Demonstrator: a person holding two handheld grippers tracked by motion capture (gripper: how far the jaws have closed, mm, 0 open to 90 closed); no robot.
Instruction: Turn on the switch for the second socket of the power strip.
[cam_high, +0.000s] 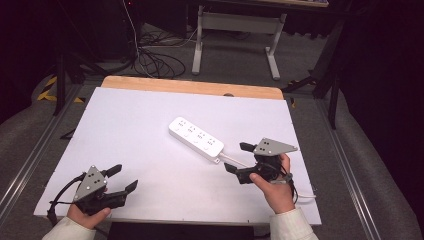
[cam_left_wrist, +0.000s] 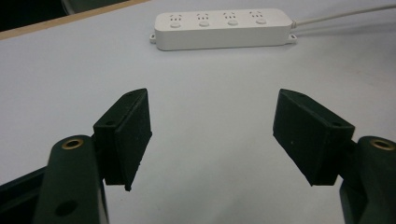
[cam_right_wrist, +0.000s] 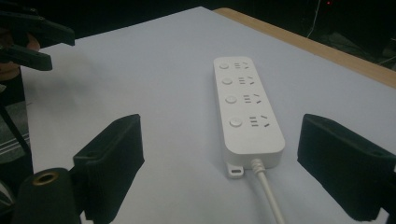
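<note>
A white power strip (cam_high: 196, 137) with several sockets and round buttons lies flat near the middle of the white table top (cam_high: 135, 125), and its white cable (cam_high: 235, 160) runs off toward the right. My right gripper (cam_high: 239, 157) is open just beyond the strip's cable end, with nothing between its jaws. In the right gripper view the power strip (cam_right_wrist: 247, 116) lies ahead between the open jaws, the cable (cam_right_wrist: 271, 200) coming toward me. My left gripper (cam_high: 123, 177) is open at the table's front left, far from the strip. The left gripper view has the power strip (cam_left_wrist: 224, 28) far ahead.
A wooden table edge (cam_high: 190, 86) shows at the far side of the white top. Beyond it stand a desk frame (cam_high: 237, 30) and loose cables (cam_high: 155, 60) on the floor. The left gripper (cam_right_wrist: 28, 39) appears far off in the right gripper view.
</note>
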